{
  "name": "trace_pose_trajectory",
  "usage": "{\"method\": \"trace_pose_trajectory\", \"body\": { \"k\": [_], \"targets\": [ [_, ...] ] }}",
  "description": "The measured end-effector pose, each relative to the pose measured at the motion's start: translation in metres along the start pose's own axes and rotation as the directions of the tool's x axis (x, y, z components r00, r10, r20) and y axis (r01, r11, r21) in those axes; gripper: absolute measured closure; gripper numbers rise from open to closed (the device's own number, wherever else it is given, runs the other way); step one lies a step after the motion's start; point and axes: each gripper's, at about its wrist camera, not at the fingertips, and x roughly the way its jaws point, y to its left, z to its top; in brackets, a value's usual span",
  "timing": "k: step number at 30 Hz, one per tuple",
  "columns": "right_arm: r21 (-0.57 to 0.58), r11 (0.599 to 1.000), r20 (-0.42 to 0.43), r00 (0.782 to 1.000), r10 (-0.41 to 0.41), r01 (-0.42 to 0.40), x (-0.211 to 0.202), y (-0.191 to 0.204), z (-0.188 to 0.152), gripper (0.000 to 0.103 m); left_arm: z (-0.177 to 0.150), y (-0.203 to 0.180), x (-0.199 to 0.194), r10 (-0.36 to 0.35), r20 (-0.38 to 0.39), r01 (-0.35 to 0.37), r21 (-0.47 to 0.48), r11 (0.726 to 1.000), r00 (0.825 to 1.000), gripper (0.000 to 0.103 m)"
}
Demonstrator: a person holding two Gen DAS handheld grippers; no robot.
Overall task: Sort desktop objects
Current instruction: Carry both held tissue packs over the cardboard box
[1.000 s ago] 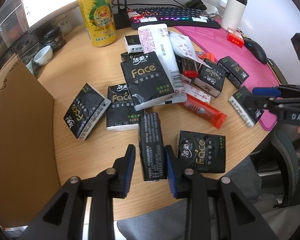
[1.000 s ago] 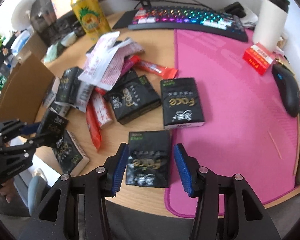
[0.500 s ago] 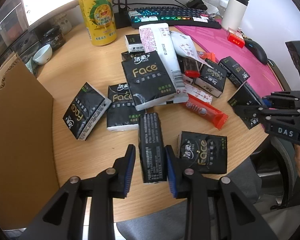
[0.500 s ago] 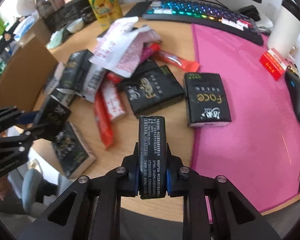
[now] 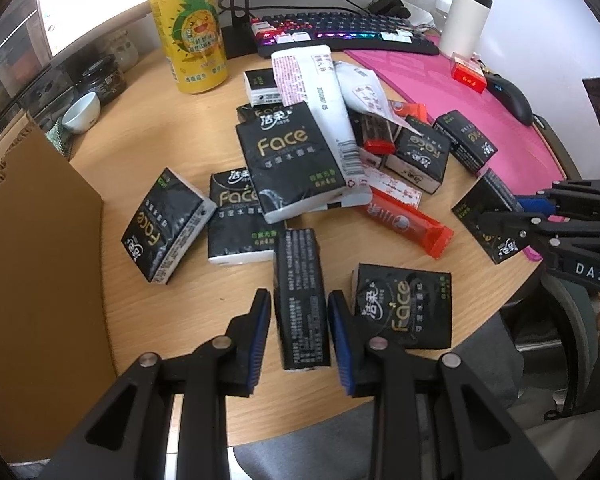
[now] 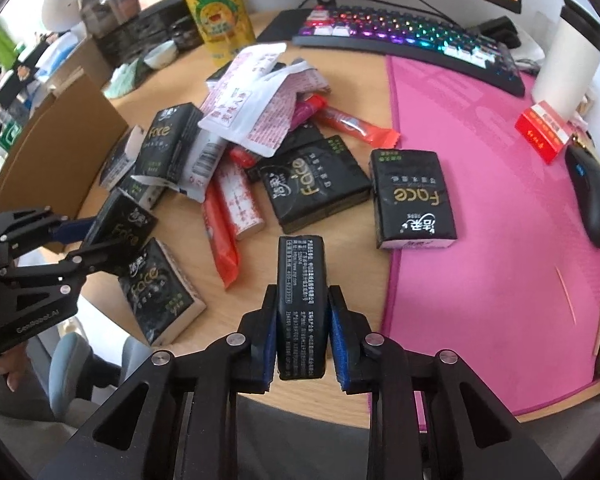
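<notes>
Several black "Face" tissue packs lie in a heap on the round wooden table, mixed with red snack bars and white pouches. My left gripper is shut on one tissue pack, held on edge above the table's front. From the right wrist view, that left gripper hangs at the left by the cardboard. My right gripper grips another tissue pack on edge; its pads touch the pack while the jaws are opening slightly. It shows at the right in the left wrist view.
An open cardboard box stands at the left edge. A yellow can, a keyboard and a white tumbler line the back. A pink mat carries a tissue pack, a red box and a mouse.
My right gripper closed on the tissue pack that lay flat by the mat's edge and lifted it on edge. The left gripper and its pack stayed put.
</notes>
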Motion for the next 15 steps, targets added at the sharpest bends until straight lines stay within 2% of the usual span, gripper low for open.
{"method": "trace_pose_trajectory", "body": {
  "k": [3, 5, 8, 11, 15],
  "targets": [
    [-0.011, 1.000, -0.005, 1.000, -0.005, 0.005, 0.002, 0.001, 0.000, 0.079, 0.000, -0.003, 0.002, 0.017, -0.007, -0.017, 0.011, 1.000, 1.000, 0.071],
    [-0.018, 1.000, -0.011, 1.000, -0.005, 0.005, 0.003, 0.001, 0.001, 0.082, 0.000, -0.003, 0.003, 0.020, -0.010, -0.020, 0.014, 1.000, 1.000, 0.082],
    [-0.041, 0.999, -0.009, 1.000, 0.004, -0.004, -0.003, 0.006, 0.003, 0.082, 0.001, -0.002, -0.004, 0.026, 0.000, -0.026, 0.019, 0.999, 1.000, 0.083],
    [-0.096, 0.994, 0.019, 0.998, 0.053, -0.051, -0.021, 0.018, 0.013, 0.082, 0.003, 0.002, -0.027, 0.006, 0.044, -0.007, 0.022, 1.000, 0.999, 0.083],
    [-0.217, 0.971, 0.063, 0.991, 0.117, -0.101, -0.046, 0.057, 0.039, 0.082, 0.003, 0.019, -0.079, -0.021, 0.161, 0.023, -0.010, 1.000, 0.987, 0.083]
  ]
}}
